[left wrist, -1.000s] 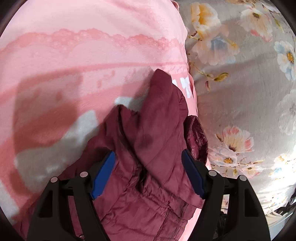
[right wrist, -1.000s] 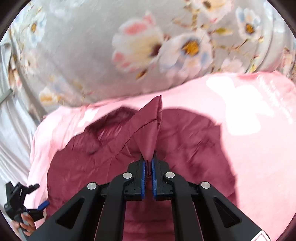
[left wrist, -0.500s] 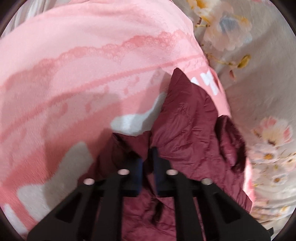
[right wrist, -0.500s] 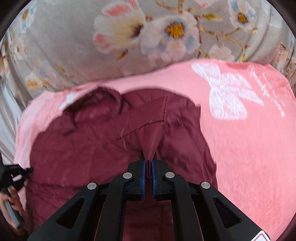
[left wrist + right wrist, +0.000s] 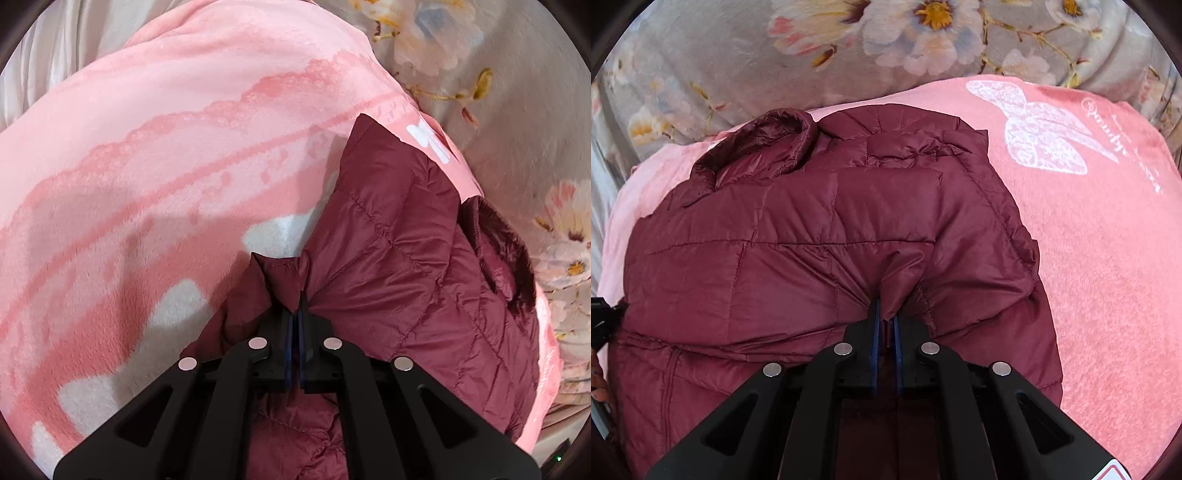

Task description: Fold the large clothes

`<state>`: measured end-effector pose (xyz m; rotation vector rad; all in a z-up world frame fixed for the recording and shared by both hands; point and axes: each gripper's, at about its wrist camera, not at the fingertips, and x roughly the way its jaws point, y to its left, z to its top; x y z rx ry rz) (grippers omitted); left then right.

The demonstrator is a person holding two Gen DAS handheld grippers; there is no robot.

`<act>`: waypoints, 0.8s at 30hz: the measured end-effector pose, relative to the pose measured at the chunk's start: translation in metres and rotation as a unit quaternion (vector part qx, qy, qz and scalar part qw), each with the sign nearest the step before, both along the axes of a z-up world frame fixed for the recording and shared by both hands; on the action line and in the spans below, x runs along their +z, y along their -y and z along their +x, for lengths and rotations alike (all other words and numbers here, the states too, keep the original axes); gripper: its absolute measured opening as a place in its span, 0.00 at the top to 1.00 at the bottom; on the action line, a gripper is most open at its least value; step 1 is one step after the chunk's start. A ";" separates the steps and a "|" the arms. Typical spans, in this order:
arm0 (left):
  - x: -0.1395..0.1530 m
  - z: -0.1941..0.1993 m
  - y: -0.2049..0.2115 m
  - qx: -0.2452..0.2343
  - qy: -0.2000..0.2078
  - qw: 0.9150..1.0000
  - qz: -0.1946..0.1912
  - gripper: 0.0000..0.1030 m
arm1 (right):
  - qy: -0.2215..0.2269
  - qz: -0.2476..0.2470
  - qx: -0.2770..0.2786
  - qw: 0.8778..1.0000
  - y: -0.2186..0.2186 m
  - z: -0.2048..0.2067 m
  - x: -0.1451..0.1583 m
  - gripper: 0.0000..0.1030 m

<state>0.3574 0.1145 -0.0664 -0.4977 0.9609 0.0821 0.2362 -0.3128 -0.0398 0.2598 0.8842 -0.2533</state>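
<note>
A maroon quilted puffer jacket (image 5: pixel 820 236) lies spread on a pink blanket (image 5: pixel 1108 236), its hood (image 5: pixel 764 147) at the far left. A fold of its fabric is pinched by my right gripper (image 5: pixel 885 314), which is shut on it near the jacket's near edge. In the left wrist view the same jacket (image 5: pixel 406 258) lies to the right, and my left gripper (image 5: pixel 295 306) is shut on a bunched edge of it. At the left rim of the right wrist view, part of the left gripper (image 5: pixel 602 321) and the hand holding it show.
The pink blanket (image 5: pixel 147 184) with lace-pattern stripes and a white butterfly print (image 5: pixel 1038 125) covers the work surface. A grey floral bedspread (image 5: pixel 849 48) lies beyond it. White fabric (image 5: pixel 62 48) shows at the top left of the left wrist view.
My left gripper went from wide open around the jacket to shut on a fold of it. My right gripper sank, laying the raised flap down flat on the jacket.
</note>
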 end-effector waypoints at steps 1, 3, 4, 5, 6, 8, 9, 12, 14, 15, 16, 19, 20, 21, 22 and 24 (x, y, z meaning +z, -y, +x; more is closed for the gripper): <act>0.001 0.001 0.003 -0.004 0.000 1.000 0.011 0.99 | 0.000 0.000 0.001 1.000 0.000 -0.001 0.001 0.95; 0.003 0.000 0.005 -0.010 0.001 1.000 0.022 0.98 | 0.001 0.003 0.002 1.000 0.002 -0.004 0.006 0.93; 0.006 -0.003 0.004 -0.013 0.001 1.000 0.028 0.97 | 0.004 0.005 0.002 1.000 0.003 -0.009 0.011 0.90; 0.009 -0.006 0.002 -0.014 0.002 0.999 0.029 0.97 | 0.007 0.003 0.000 1.000 0.004 -0.013 0.015 0.89; 0.016 -0.012 -0.001 -0.013 0.008 0.999 0.033 0.95 | 0.013 -0.002 -0.003 1.000 0.006 -0.018 0.021 0.86; 0.030 -0.020 -0.006 -0.017 0.026 0.999 0.044 0.92 | 0.025 -0.017 -0.011 0.999 0.011 -0.026 0.035 0.79; 0.039 -0.023 -0.008 -0.015 0.036 0.998 0.053 0.90 | 0.033 -0.028 -0.015 0.999 0.013 -0.029 0.043 0.76; 0.067 -0.017 -0.007 -0.024 0.064 0.996 0.055 0.87 | 0.050 -0.035 -0.022 0.998 0.019 -0.025 0.061 0.74; 0.083 -0.002 0.004 -0.035 0.072 0.995 0.055 0.86 | 0.055 -0.027 -0.022 0.998 0.020 -0.013 0.069 0.74; 0.088 0.006 0.012 -0.043 0.075 0.994 0.060 0.86 | 0.056 -0.022 -0.016 0.998 0.018 -0.003 0.072 0.74; 0.094 0.019 0.025 -0.055 0.077 0.993 0.073 0.86 | 0.055 -0.020 -0.006 0.998 0.014 0.007 0.074 0.76; 0.095 0.049 0.058 -0.091 0.072 0.989 0.094 0.86 | 0.041 -0.013 0.013 0.999 0.002 0.036 0.066 0.80; 0.091 0.058 0.065 -0.098 0.065 0.988 0.095 0.86 | 0.033 -0.012 0.015 0.999 -0.001 0.044 0.061 0.80; 0.084 0.067 0.071 -0.099 0.055 0.989 0.097 0.86 | 0.025 -0.014 0.018 0.999 -0.005 0.053 0.055 0.80; 0.074 0.078 0.077 -0.103 0.045 0.989 0.096 0.86 | 0.021 -0.016 0.020 0.999 -0.007 0.057 0.052 0.80; 0.060 0.090 0.081 -0.099 0.031 0.989 0.106 0.86 | 0.010 -0.023 0.023 0.999 -0.011 0.066 0.041 0.80</act>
